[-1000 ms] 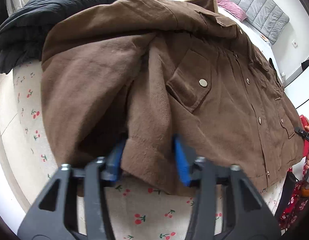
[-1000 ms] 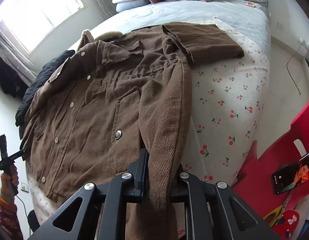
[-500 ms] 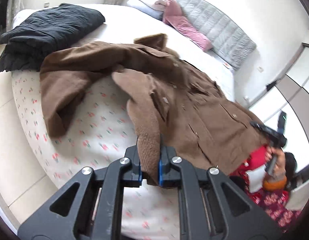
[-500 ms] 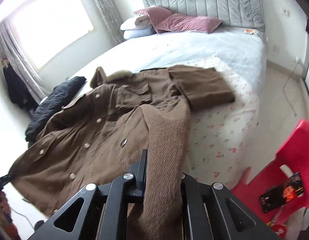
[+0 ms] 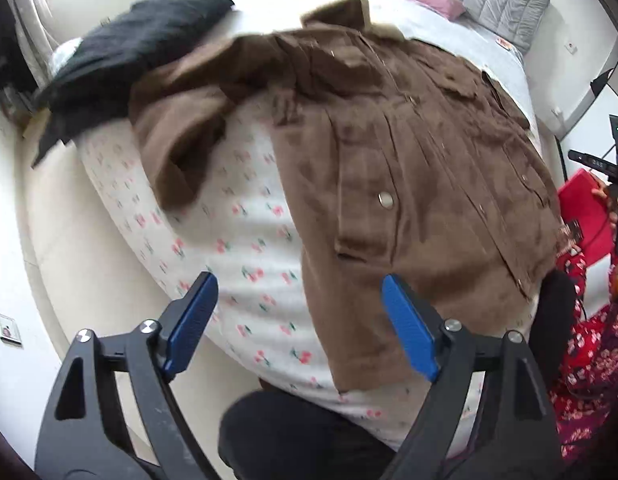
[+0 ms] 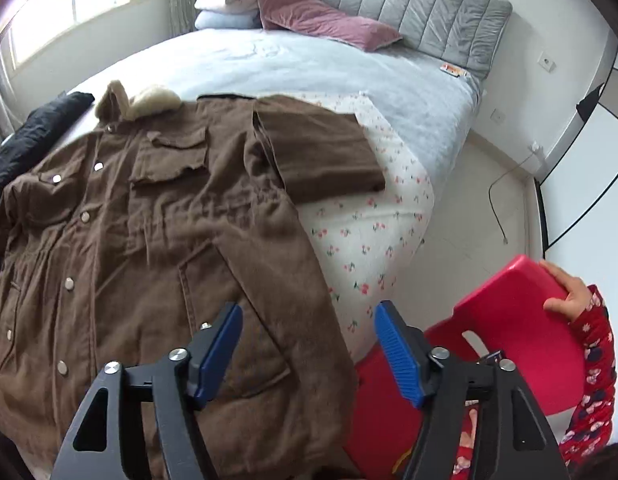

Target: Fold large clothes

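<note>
While its jaws are opening with nothing between the blue pads, the left gripper (image 5: 297, 320) hangs over the bed (image 5: 237, 240); the brown jacket (image 5: 409, 152) spreads toward one o'clock. In the right view, the right gripper (image 6: 309, 344) also opens empty, the jacket lying toward ten o'clock, a red chair (image 6: 509, 332) at four.

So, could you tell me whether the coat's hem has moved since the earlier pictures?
Yes. The brown coat hem, earlier lifted in the right gripper, now lies flat on the floral sheet.
</note>
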{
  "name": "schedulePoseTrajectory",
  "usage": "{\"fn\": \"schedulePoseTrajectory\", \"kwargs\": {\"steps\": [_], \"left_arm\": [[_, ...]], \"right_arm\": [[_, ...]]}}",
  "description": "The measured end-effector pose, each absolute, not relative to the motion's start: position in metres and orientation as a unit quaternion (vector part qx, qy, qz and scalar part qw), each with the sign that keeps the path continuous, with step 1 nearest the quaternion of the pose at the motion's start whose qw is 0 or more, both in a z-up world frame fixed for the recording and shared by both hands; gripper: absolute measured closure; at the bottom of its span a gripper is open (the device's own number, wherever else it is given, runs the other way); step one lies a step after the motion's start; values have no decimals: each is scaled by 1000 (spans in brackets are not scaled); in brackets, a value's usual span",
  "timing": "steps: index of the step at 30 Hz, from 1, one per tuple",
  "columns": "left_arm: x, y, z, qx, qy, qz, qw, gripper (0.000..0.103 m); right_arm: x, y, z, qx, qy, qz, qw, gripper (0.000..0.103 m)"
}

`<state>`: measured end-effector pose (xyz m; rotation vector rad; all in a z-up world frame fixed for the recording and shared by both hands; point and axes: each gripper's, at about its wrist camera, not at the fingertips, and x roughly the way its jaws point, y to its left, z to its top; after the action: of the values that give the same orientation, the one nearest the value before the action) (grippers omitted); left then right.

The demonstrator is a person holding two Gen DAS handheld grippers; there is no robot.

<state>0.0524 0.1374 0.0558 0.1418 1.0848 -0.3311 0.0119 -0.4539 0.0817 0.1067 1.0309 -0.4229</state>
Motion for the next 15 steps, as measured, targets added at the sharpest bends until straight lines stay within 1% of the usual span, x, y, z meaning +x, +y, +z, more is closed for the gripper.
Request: {"fn": "schedulePoseTrajectory", "kwargs": {"steps": [3, 6, 12, 15], "left_arm": [[78, 113, 68, 88, 480, -159, 858, 16], [102, 79, 60, 97, 467, -179, 861, 12], [144, 12, 20, 74, 491, -230, 837, 11], [160, -8, -7, 61, 473, -238, 846, 11]], "right_arm": [[33, -459, 92, 53, 477, -188, 857, 26], [75, -464, 81, 53, 485, -179, 854, 26], [162, -488, 31, 87, 502, -161, 846, 26], [199, -506, 8, 93, 497, -164, 847, 26]]}}
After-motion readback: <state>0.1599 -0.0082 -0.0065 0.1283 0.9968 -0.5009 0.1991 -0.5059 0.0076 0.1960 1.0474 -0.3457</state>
